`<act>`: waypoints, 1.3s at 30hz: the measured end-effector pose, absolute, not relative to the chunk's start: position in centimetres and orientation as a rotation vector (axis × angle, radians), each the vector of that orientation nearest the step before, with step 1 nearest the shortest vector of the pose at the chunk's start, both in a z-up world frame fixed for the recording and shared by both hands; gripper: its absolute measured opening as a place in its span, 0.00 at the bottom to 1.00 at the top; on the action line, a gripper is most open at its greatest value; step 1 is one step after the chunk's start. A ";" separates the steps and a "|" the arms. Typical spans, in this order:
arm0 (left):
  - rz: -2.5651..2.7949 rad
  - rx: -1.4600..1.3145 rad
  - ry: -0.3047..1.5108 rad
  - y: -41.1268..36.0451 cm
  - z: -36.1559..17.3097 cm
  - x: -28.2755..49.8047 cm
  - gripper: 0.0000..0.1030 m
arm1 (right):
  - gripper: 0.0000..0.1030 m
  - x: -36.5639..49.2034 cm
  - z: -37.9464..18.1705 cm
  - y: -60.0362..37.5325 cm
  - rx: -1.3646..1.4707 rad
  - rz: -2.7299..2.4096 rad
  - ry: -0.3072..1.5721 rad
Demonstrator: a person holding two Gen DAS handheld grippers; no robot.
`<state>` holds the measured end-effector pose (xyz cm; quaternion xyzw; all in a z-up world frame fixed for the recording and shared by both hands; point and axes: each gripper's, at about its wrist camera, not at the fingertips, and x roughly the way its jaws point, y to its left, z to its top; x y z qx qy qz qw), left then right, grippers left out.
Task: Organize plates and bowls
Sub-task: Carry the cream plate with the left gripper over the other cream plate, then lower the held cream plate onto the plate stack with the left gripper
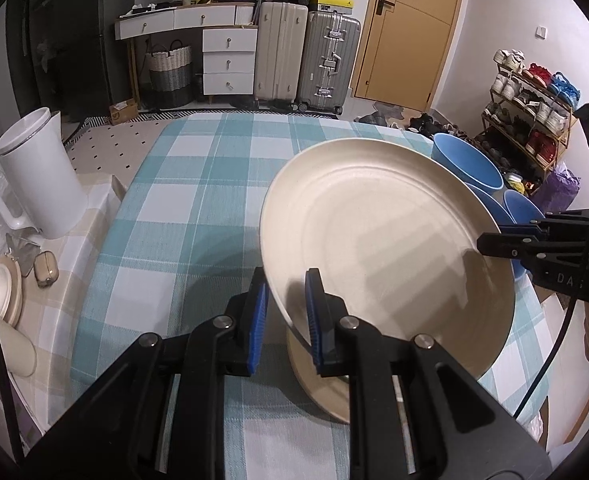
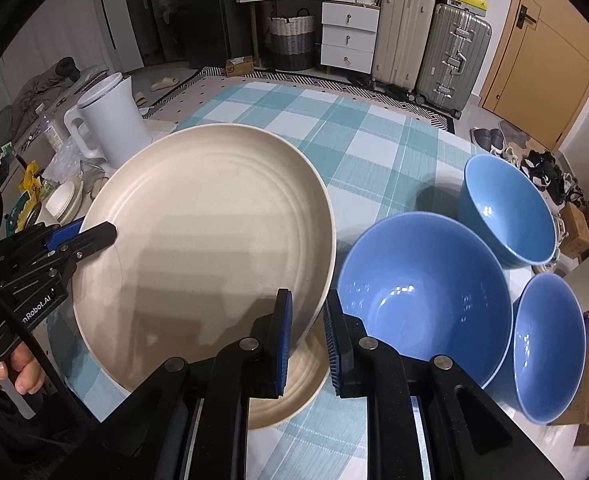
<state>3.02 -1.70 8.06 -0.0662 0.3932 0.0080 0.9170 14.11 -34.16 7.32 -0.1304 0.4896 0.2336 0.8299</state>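
Both handheld grippers meet on one large cream round plate with faint concentric rings, which is tilted above the teal-and-white checked tablecloth. Left gripper reaches forward from the near edge, its blue-padded fingers set narrow on either side of the plate's near-left rim; whether the pads actually press the rim is hard to tell. Right gripper comes in level from the opposite side, and its blue pads straddle the rim with a small gap visible on the outer side, so its grip cannot be confirmed either. In the left wrist view only the tip of the right gripper shows at the plate's far-right rim.

Under the tilted plate lies a second cream ribbed plate flat on the cloth, mostly hidden by the upper plate and the fingers. Just right of the plates stand three blue glossy bowls: a big one close to the plate, a smaller one behind it, and another at the right, partly overlapping the big bowl. A white plastic electric kettle stands off the cloth to the left.
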 end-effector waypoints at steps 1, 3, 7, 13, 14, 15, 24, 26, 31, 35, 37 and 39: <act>0.017 -0.135 0.807 -1.7 8.0 2.9 0.14 | 0.16 13.9 7.3 -34.2 -0.277 0.497 1.038; 0.013 -0.135 0.803 -1.9 8.0 2.3 0.14 | 0.16 13.5 7.2 -34.3 -0.275 0.494 1.033; 0.013 -0.128 0.804 -2.0 7.9 1.9 0.14 | 0.16 13.0 7.0 -34.5 -0.266 0.488 1.032; 0.015 -0.126 0.808 -2.3 7.3 1.0 0.14 | 0.16 12.1 6.3 -34.5 -0.269 0.487 1.037; 0.014 -0.126 0.809 -2.4 7.2 0.9 0.14 | 0.16 12.0 6.2 -34.5 -0.270 0.487 1.039; 0.012 -0.124 0.809 -2.4 7.1 0.8 0.14 | 0.16 11.9 6.1 -34.5 -0.270 0.487 1.040; 0.009 -0.110 0.820 -2.8 5.5 0.7 0.14 | 0.16 11.2 5.0 -34.8 -0.264 0.474 1.049; 0.007 -0.106 0.825 -2.8 5.1 0.8 0.14 | 0.16 11.1 4.7 -34.9 -0.261 0.472 1.054; 0.007 -0.093 0.838 -2.9 4.0 1.0 0.14 | 0.16 11.1 3.7 -35.0 -0.258 0.471 1.066; 0.009 -0.078 0.846 -3.2 3.1 1.2 0.14 | 0.16 11.1 3.1 -35.3 -0.254 0.469 1.072; 0.006 -0.076 0.855 -3.4 2.5 1.3 0.14 | 0.16 11.2 2.7 -35.4 -0.251 0.466 1.078; 0.003 -0.075 0.861 -3.4 2.1 1.5 0.14 | 0.16 11.2 2.3 -35.6 -0.244 0.464 1.084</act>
